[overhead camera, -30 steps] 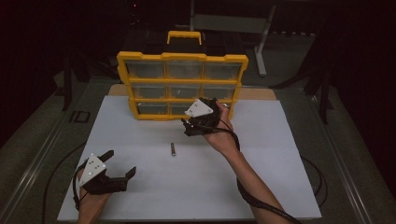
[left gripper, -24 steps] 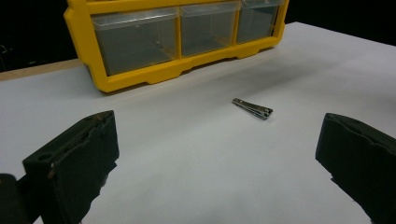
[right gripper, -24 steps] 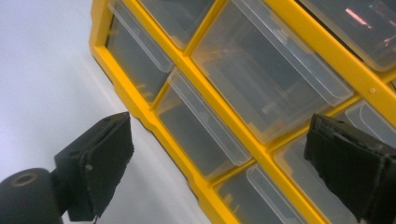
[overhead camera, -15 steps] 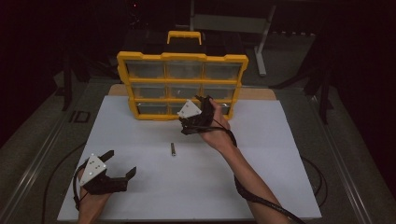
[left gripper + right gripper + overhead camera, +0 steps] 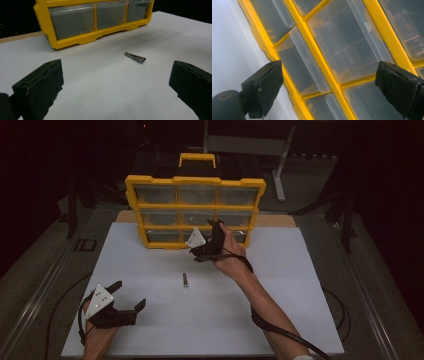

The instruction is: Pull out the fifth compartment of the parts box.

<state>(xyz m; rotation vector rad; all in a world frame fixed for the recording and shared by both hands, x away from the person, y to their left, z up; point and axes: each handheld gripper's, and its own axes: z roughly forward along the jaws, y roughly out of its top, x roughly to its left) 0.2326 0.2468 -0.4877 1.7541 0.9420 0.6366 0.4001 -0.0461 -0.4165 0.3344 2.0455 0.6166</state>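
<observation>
My right gripper [image 5: 209, 245] is spread wide right up against the yellow drawer cabinet [image 5: 195, 182], jaws straddling a clear drawer [image 5: 352, 47] to pull it. My left gripper [image 5: 116, 307] waits spread and empty; the nail clipper [image 5: 135, 57] lies just ahead of it.

Both grippers, the left gripper [image 5: 131, 296] and the right gripper [image 5: 216, 226], are built in black with blocky jaws; each is topped by a grey three-cornered plate, apparently dotted, and trailed by a black cable.
</observation>
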